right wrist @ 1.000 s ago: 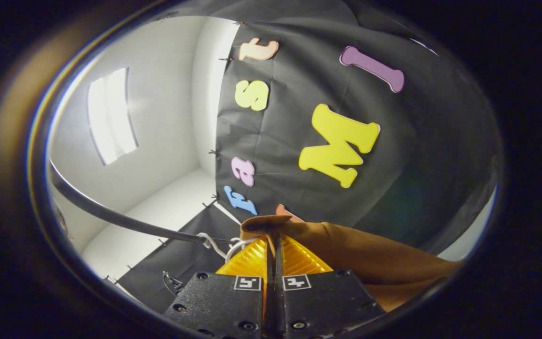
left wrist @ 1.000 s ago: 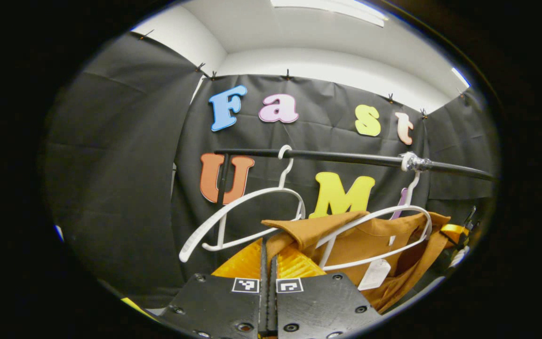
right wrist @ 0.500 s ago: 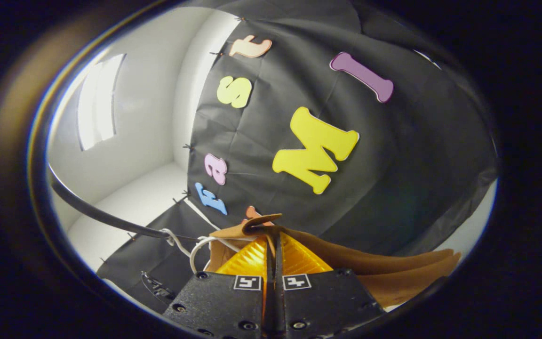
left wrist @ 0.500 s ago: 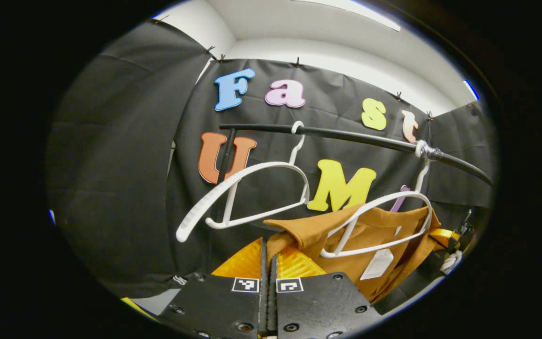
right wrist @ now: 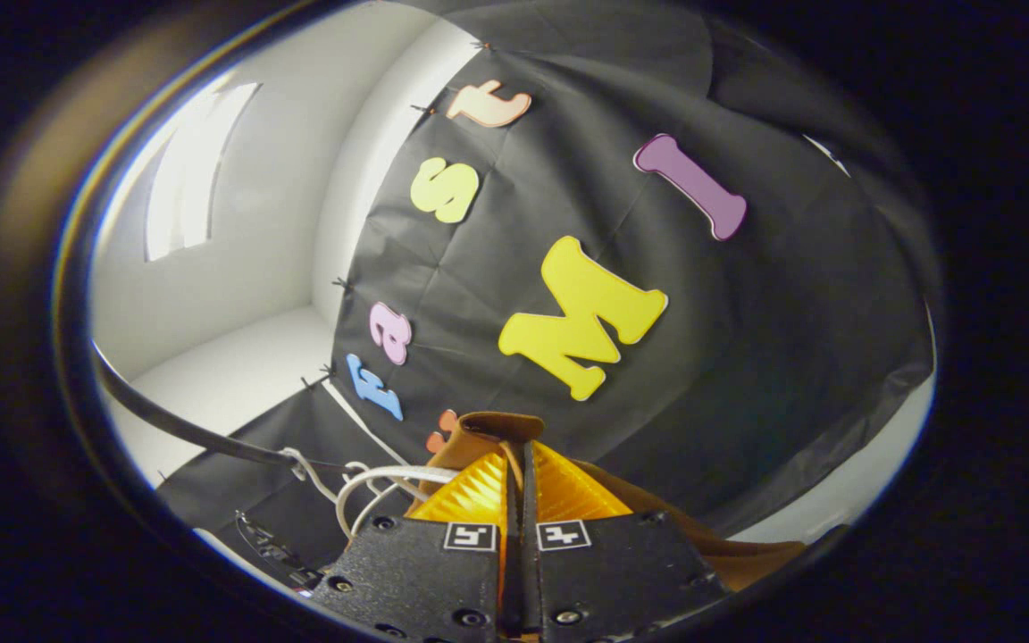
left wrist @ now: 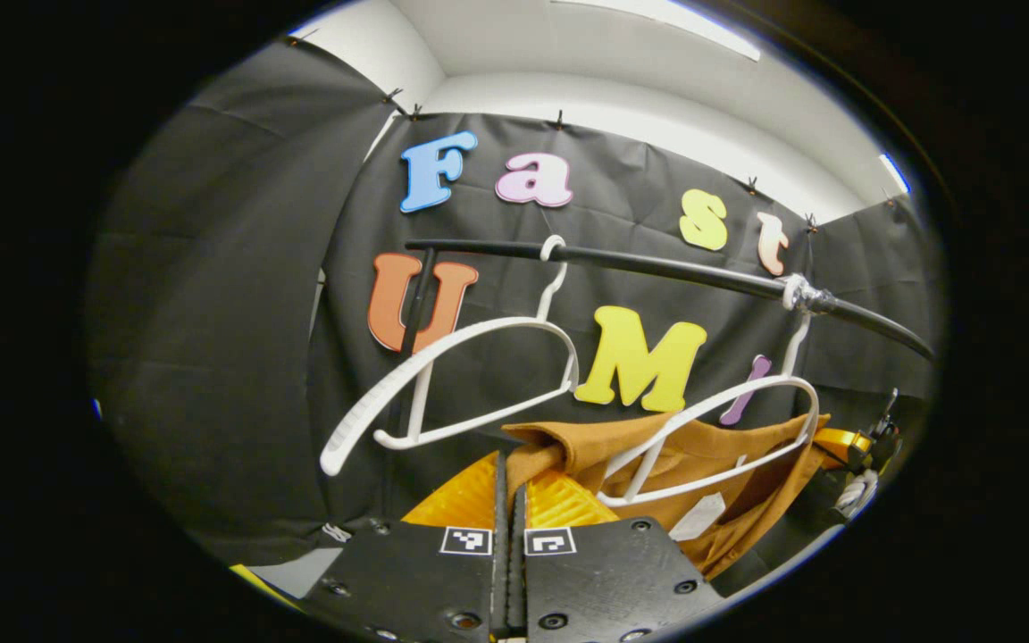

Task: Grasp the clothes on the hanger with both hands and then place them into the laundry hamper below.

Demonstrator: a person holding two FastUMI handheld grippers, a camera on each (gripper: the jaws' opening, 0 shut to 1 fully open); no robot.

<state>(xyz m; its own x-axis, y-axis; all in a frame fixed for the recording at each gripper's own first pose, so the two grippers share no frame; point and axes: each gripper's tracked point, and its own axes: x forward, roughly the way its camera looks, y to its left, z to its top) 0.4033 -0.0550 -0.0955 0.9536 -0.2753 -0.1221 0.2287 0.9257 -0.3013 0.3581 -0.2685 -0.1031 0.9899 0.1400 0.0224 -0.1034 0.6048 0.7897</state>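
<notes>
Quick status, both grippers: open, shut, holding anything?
Left gripper: shut on the brown garment, near its shoulder.
Right gripper: shut on the brown garment's other edge.

The garment [left wrist: 702, 451] is plain mustard-brown, with a white tag [left wrist: 698, 516] below the collar. Both hangers, the bare one [left wrist: 443, 375] and the one [left wrist: 729, 429] nearest the garment, are white. The rail [left wrist: 657, 266] above the garment is black. Behind it the ceiling [left wrist: 622, 54] is white.

Recording booth: black cloth walls [left wrist: 211, 295], clothes rail [left wrist: 657, 268] w/ hangers [left wrist: 443, 375].
</notes>
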